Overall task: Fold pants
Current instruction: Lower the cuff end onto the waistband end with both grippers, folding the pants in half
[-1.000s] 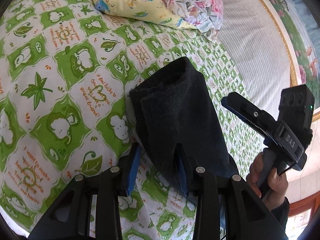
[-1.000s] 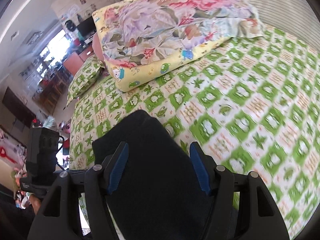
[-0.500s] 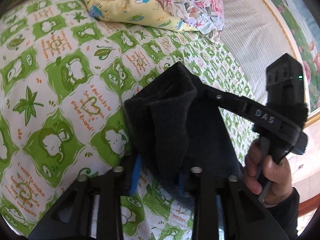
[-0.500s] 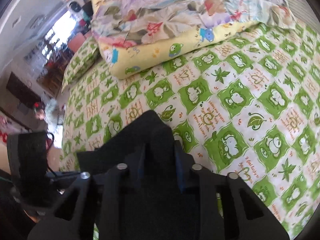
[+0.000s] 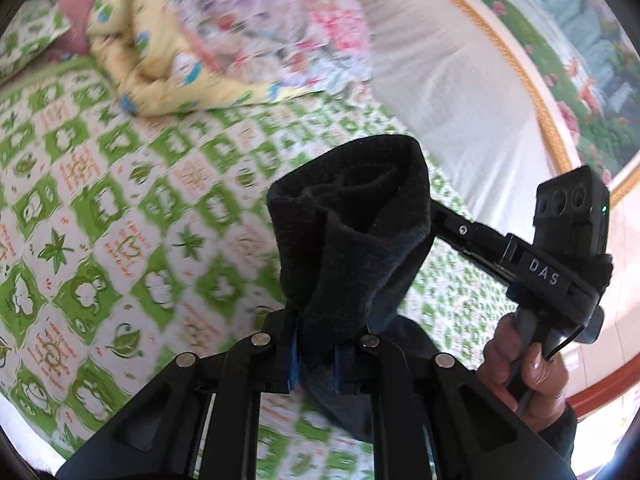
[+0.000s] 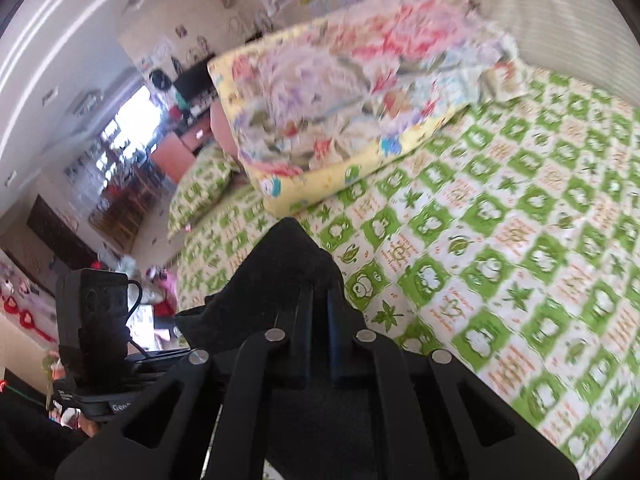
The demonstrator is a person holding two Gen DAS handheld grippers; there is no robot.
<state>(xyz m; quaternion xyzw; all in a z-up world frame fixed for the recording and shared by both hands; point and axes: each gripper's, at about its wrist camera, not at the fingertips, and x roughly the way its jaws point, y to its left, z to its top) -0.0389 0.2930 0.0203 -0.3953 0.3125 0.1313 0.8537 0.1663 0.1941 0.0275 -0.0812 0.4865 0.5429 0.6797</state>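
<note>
The black pants [image 5: 360, 240] hang as a folded bundle above the green-and-white bedsheet [image 5: 100, 220]. My left gripper [image 5: 316, 344] has its jaws closing, and the blue pads press on the bundle's near edge. From the right, my right gripper [image 5: 440, 220] reaches into the cloth's far edge, with a hand [image 5: 524, 364] on its handle. In the right wrist view my right gripper [image 6: 320, 308] is shut on a peak of the pants [image 6: 288, 264]. The left gripper's camera body [image 6: 92, 320] shows at the lower left, its fingertips hidden behind the cloth.
A rolled floral and yellow quilt [image 5: 240, 40] lies at the head of the bed, also seen as the quilt [image 6: 340, 92] in the right wrist view. A pale striped headboard [image 5: 440, 80] runs along the right. A green pillow [image 6: 200, 192] lies beyond.
Both grippers went from open around the pants to closed on them. The bundle has risen off the sheet and bunched up, and both views have lifted.
</note>
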